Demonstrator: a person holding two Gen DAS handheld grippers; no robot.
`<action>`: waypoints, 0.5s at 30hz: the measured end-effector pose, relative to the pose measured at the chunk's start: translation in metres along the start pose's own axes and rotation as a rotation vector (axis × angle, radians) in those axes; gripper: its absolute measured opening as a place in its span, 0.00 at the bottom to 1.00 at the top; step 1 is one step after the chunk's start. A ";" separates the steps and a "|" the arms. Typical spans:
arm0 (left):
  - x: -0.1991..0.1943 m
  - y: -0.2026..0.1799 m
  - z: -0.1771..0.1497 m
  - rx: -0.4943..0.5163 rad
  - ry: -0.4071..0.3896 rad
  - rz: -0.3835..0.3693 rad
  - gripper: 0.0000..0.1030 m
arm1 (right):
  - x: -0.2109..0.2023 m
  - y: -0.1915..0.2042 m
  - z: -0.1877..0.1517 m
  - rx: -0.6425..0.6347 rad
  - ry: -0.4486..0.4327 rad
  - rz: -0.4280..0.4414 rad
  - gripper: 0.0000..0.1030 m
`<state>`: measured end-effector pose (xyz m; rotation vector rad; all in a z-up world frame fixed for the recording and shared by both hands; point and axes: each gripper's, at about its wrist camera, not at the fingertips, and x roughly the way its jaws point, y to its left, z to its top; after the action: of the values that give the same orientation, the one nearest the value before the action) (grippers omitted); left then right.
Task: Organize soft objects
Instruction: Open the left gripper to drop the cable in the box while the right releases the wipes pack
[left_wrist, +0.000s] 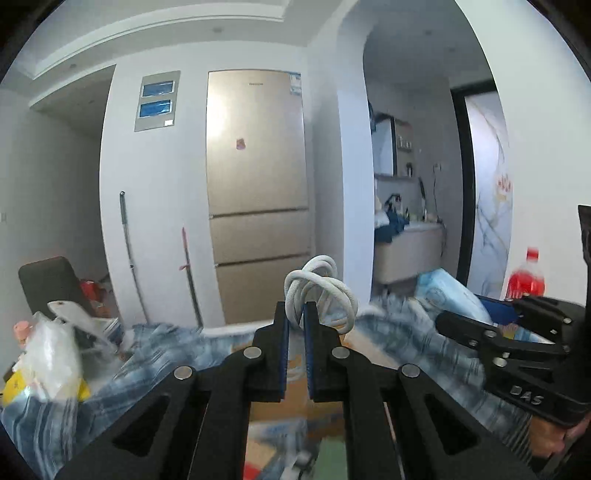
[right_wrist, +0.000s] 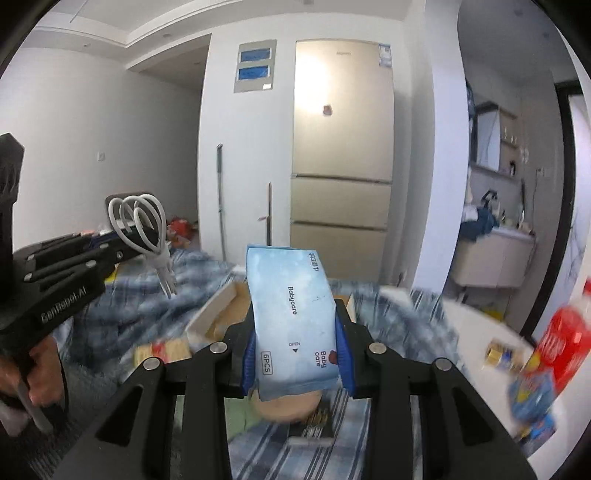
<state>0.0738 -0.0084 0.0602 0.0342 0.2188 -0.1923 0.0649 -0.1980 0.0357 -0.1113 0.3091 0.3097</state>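
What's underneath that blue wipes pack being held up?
Below the wipes pack, clamped in the right gripper, lie a striped blue cloth, an open cardboard box and something rounded and tan, partly covered by the pack.
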 end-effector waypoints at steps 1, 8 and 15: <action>0.006 0.000 0.008 -0.011 -0.009 -0.002 0.08 | 0.004 -0.002 0.012 0.014 -0.018 -0.013 0.33; 0.038 0.014 0.040 -0.078 -0.066 0.030 0.08 | 0.055 -0.031 0.066 0.149 -0.059 -0.063 0.33; 0.098 0.035 0.017 -0.090 0.167 0.086 0.08 | 0.100 -0.037 0.058 0.190 -0.009 -0.050 0.33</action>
<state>0.1776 0.0069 0.0558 -0.0298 0.3918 -0.0934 0.1836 -0.1957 0.0616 0.0692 0.3251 0.2297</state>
